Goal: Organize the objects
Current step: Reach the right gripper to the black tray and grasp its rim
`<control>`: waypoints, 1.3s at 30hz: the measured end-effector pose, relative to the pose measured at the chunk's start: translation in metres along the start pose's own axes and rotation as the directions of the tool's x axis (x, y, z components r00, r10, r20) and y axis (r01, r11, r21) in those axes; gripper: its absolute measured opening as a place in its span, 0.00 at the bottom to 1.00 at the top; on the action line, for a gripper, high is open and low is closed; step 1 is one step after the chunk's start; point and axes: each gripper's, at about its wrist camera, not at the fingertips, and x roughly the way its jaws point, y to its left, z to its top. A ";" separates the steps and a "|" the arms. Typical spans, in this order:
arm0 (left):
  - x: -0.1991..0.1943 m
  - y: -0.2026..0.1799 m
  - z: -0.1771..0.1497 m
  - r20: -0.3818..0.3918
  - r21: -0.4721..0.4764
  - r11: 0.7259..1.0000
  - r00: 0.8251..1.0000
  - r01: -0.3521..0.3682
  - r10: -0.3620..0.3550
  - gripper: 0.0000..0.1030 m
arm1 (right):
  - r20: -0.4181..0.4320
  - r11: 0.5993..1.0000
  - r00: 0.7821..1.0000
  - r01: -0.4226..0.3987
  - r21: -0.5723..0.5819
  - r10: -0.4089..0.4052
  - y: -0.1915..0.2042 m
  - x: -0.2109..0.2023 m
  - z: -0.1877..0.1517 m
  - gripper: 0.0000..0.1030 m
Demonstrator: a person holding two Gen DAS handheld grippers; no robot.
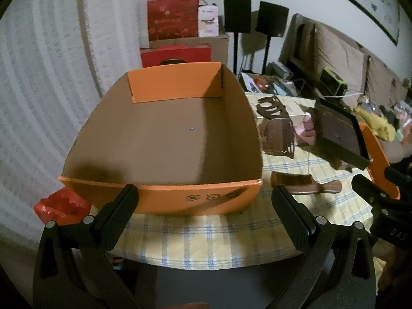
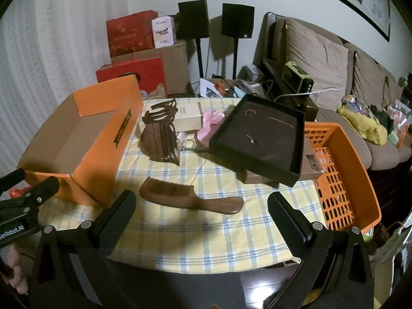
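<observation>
Orange box [image 1: 164, 139] stands empty on the desk [image 2: 206, 231]; wooden comb [image 2: 190, 198] lies beside it. Left gripper [image 1: 206, 213] and right gripper [image 2: 200, 219] both gape wide, holding nothing.

We are in a home living room: a brown cushioned sofa [image 2: 332, 59] runs along the right wall, two black speakers on stands [image 2: 193, 20] stand far back beside stacked red gift boxes [image 2: 131, 34], and a yellow checked tablecloth [image 2: 206, 231] lies nearest us.
</observation>
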 end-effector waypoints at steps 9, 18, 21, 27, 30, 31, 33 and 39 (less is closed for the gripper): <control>0.006 -0.013 0.006 0.000 0.027 1.000 1.000 0.002 -0.002 1.00 | 0.000 1.000 1.000 0.012 0.007 -0.012 -0.008 0.002 0.004 1.00; 0.011 -0.029 0.027 0.010 0.038 0.994 0.995 0.100 -0.100 1.00 | -0.002 0.997 0.998 0.057 0.059 -0.057 -0.039 0.006 0.012 1.00; 0.010 -0.037 0.034 0.026 0.045 0.991 0.992 0.126 -0.127 1.00 | -0.007 0.993 0.997 0.073 0.091 -0.072 -0.057 0.008 0.014 1.00; 0.019 -0.060 0.047 0.022 0.074 0.978 0.980 0.196 -0.199 1.00 | -0.009 0.984 0.995 0.097 0.153 -0.096 -0.093 0.011 0.018 1.00; 0.024 -0.073 0.052 0.016 0.090 0.971 0.974 0.222 -0.224 1.00 | -0.008 0.978 0.996 0.090 0.188 -0.090 -0.110 0.013 0.021 1.00; 0.027 -0.080 0.055 0.013 0.096 0.968 0.972 0.231 -0.233 1.00 | -0.011 0.976 0.996 0.088 0.200 -0.088 -0.115 0.014 0.022 1.00; 0.033 -0.090 0.060 0.008 0.107 0.965 0.971 0.238 -0.240 0.98 | -0.026 0.971 0.996 0.085 0.224 -0.081 -0.126 0.018 0.024 1.00; 0.053 -0.124 0.075 -0.023 0.149 0.956 0.967 0.253 -0.253 0.90 | -0.062 0.962 0.993 0.115 0.249 -0.102 -0.149 0.034 0.033 0.99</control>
